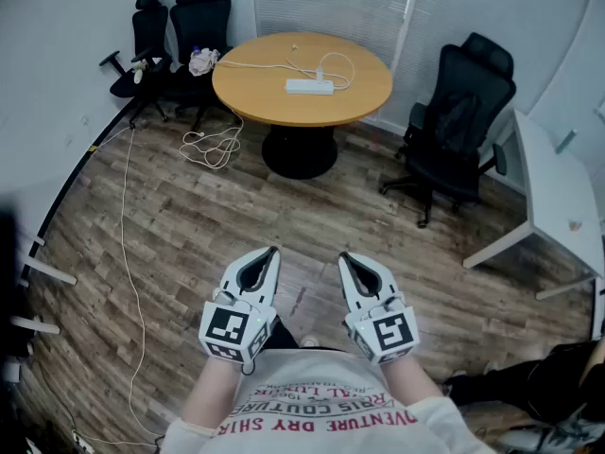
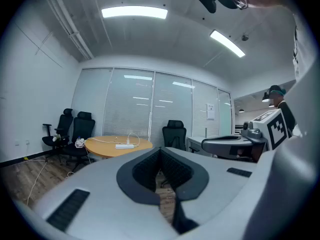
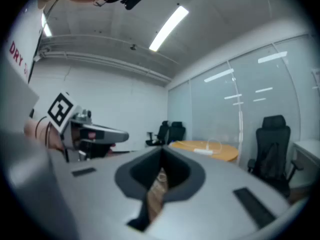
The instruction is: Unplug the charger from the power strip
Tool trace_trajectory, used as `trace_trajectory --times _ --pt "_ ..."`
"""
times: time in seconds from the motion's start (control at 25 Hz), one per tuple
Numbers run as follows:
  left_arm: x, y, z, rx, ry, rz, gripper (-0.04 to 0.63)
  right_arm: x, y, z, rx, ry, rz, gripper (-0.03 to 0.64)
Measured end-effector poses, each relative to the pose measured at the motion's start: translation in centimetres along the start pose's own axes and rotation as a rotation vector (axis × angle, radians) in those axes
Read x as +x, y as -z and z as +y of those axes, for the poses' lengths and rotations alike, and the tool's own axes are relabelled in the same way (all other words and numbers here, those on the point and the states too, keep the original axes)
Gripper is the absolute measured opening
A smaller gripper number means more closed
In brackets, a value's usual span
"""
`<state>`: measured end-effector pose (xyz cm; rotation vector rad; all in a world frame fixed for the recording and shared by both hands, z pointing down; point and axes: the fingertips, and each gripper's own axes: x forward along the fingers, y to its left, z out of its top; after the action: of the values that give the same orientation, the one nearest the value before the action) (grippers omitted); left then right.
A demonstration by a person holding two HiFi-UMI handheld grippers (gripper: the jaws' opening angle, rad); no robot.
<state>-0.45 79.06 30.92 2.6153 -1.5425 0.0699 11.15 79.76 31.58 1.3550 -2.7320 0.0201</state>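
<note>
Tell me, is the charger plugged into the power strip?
Plugged in: the white charger stands up from the power strip on the round table.

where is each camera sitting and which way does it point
Head view: on the person's head, steeply down at the round table and power strip; shows shirt, left gripper, right gripper.
Left gripper view: on the left gripper, level along its shut jaws toward the table.
Right gripper view: likewise on the right gripper.
All three share the table.
</note>
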Motion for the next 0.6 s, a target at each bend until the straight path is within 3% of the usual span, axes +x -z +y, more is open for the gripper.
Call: trace_trajectory --times 0.6 --pt "3.0 1.0 1.3 0.001 0.034 0.044 0.032 2.7 1.5 -1.8 0.017 0.022 0.023 0.028"
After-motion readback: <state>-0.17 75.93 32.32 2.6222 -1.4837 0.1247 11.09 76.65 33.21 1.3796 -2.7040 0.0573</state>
